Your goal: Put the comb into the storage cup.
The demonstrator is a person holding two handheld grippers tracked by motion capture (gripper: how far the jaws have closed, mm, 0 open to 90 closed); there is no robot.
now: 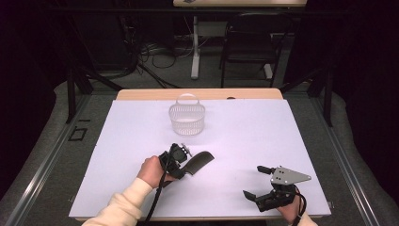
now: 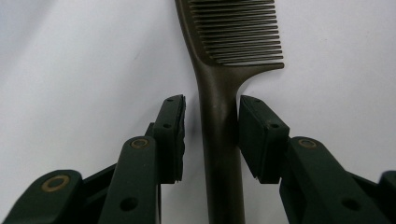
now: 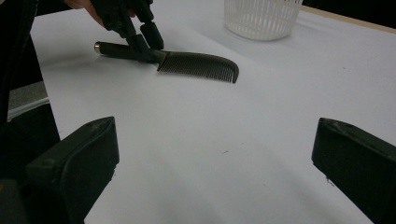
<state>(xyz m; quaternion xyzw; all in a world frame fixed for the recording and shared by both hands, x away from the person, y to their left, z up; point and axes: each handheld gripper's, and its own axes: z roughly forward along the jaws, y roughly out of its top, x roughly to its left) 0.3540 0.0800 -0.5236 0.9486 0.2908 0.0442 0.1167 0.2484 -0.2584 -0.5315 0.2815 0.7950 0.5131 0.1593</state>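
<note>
- Comb (image 1: 197, 163) lies flat on the counter (image 1: 263, 136), lower centre of frame.
- Left tool (image 2: 211, 135) straddles its handle, not yet gripping; squeeze evenly.
- Right tool (image 1: 256, 181) rests released.

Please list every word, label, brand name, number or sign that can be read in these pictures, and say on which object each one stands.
None can be read.
Comb: plain handle, no brand or print.
Basket: plain white mesh, no label.
Grey plate on the right tongs: only holes, no marking.
White table cover: blank.
</note>
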